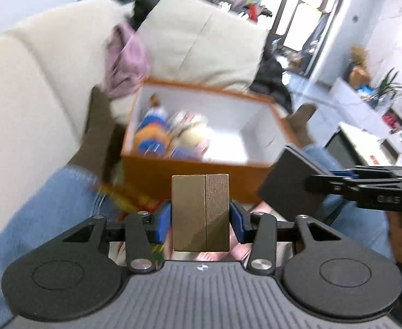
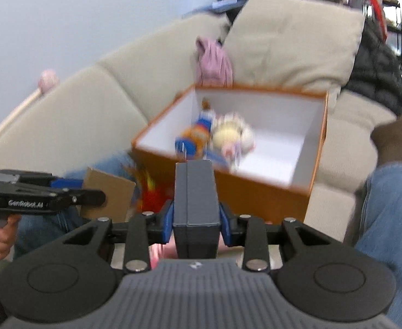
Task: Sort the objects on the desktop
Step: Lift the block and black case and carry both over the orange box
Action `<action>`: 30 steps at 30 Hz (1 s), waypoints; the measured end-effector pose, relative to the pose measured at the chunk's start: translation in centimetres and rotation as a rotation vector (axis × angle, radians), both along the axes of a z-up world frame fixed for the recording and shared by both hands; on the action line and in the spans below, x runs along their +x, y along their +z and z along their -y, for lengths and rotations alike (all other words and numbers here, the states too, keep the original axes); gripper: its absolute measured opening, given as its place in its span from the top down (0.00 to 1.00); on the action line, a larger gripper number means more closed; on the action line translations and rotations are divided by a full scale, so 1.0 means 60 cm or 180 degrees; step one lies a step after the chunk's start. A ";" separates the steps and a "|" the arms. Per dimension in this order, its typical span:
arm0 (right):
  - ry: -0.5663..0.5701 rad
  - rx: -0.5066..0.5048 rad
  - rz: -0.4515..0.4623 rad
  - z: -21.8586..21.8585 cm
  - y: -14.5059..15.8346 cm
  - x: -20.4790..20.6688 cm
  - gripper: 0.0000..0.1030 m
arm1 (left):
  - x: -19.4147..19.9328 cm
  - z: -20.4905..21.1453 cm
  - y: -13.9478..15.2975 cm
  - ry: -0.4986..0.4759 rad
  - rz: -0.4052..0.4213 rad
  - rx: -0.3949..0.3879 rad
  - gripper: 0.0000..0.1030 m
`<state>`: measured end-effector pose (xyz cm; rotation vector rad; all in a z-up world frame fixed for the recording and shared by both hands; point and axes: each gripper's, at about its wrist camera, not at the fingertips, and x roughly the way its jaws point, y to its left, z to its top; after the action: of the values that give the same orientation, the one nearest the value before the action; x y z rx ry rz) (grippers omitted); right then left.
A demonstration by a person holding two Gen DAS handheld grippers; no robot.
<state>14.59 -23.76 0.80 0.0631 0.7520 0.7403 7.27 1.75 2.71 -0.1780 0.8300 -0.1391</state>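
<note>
**Two boxes in hand, the orange bin ahead**

I have one thing in each tool. My left gripper (image 1: 201, 216) is clamped on a gold box (image 1: 201, 212), its blue pads (image 1: 164, 223) pressing both sides, the box standing upright between them. My right gripper (image 2: 196, 216) is closed the same way on a dark grey box (image 2: 196, 205), also upright and pinched at its lower half. Neither set of jaws is wide; each is as narrow as its box allows.

The place to put them looks to be the orange bin (image 1: 190, 171) with white inside walls, sitting on the cream sofa (image 1: 22, 96). From my left camera it lies at twelve o'clock, just beyond the gold box; from my right camera it sits at about one o'clock. Some colourful toys (image 2: 214, 137) already lie in it, bunched toward its nearer left corner, too blurred to name. The right-hand part of the bin floor is bare.

I judge this to be the carrying step: both boxes picked, neither yet over the bin. Next I would bring each box forward over the rim, clear of the near wall, lower it onto the bare floor area and only then let the jaws spread. My two tools are close together, so I would go one at a time to avoid knocking them.

Writing: the side of my left tool, seen from the right camera at nine o'clock, reads "GenRobot.AI". A small white logo on each tool's body is too small to read. Neither box shows readable print.
</note>
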 end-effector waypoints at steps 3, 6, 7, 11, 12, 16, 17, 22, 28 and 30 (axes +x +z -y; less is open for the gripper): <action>-0.0210 0.0076 0.0085 0.002 0.025 0.040 0.65 | 0.050 0.020 0.027 -0.0156 0.0102 -0.0034 0.50; -0.0473 0.0044 0.0109 -0.004 0.030 0.091 0.65 | 0.122 0.041 0.033 -0.0268 0.0090 -0.0084 0.50; -0.0546 -0.0023 0.0138 -0.007 0.028 0.104 0.65 | 0.152 0.048 0.028 -0.0275 0.0051 -0.0090 0.50; -0.0796 -0.0392 0.0278 -0.028 0.002 0.160 0.65 | 0.249 0.073 -0.016 -0.0253 -0.0123 -0.0042 0.50; -0.0834 -0.0469 0.0286 -0.033 -0.007 0.174 0.65 | 0.274 0.078 -0.030 -0.0247 -0.0177 -0.0049 0.50; -0.0927 -0.0872 0.0394 -0.065 -0.047 0.223 0.65 | 0.346 0.079 -0.081 -0.0141 -0.0371 -0.0094 0.50; -0.0925 -0.0965 0.0428 -0.072 -0.054 0.231 0.65 | 0.359 0.076 -0.094 -0.0112 -0.0418 -0.0107 0.50; -0.0843 -0.1393 0.0603 -0.108 -0.083 0.262 0.65 | 0.402 0.064 -0.135 -0.0008 -0.0592 -0.0209 0.50; -0.0779 -0.1751 0.0684 -0.135 -0.113 0.286 0.65 | 0.423 0.062 -0.144 -0.0023 -0.0615 -0.0396 0.50; -0.0745 -0.1764 0.0647 -0.135 -0.120 0.290 0.65 | 0.428 0.070 -0.146 -0.0042 -0.0631 -0.0404 0.50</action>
<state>31.97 -15.67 -6.40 -0.4147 0.7174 0.2922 32.94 -2.44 -6.04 -0.3095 1.0205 -0.1889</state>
